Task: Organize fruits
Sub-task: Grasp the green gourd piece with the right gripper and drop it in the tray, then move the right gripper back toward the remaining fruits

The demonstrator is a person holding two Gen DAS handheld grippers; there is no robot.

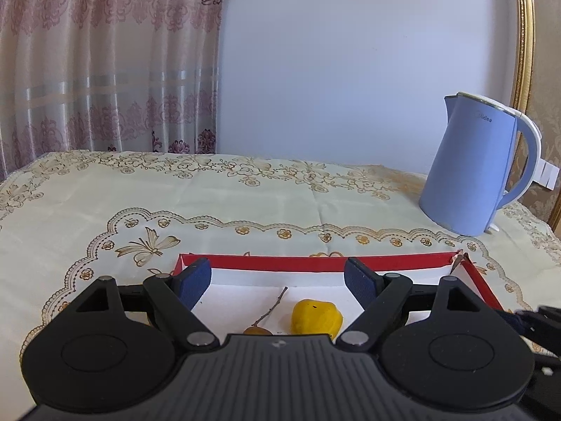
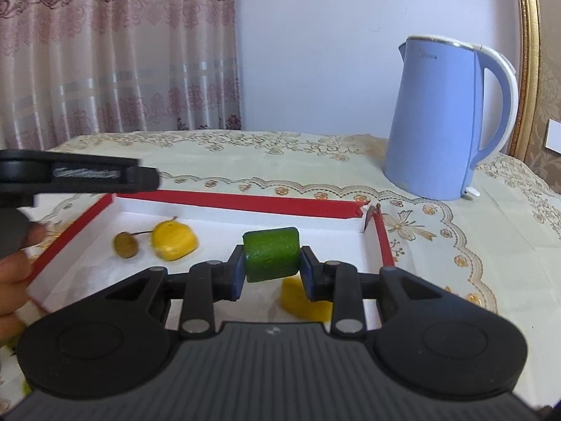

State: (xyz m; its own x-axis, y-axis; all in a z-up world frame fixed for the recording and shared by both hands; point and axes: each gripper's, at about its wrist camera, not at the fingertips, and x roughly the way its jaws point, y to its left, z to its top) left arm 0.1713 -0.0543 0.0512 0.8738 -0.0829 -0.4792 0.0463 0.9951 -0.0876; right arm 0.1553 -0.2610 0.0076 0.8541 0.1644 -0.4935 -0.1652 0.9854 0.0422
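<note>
While right gripper (image 2: 271, 268) clamps green fruit (image 2: 271, 254), half-hiding yellow piece (image 2: 301, 301); left gripper (image 1: 277, 280) wide, masking brown fruit (image 1: 257, 331).

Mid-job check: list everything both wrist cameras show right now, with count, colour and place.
Tray: 1, red rim, white inside, on the tablecloth.
Green fruit piece: 1, green, held over the tray.
Yellow fruit: 1, yellow, inside the tray toward its left.
Small stemmed fruit: 1, olive-brown, just left of the yellow fruit.
Yellow piece: 1, yellow, below the right gripper, partly hidden.
Kettle: 1, light blue, behind the tray to the right.
Tablecloth: 1, cream with gold embroidery.
Curtain: 1, pink patterned, back left.
Left gripper: open, over the tray.
Right gripper: shut on the green fruit piece.
</note>
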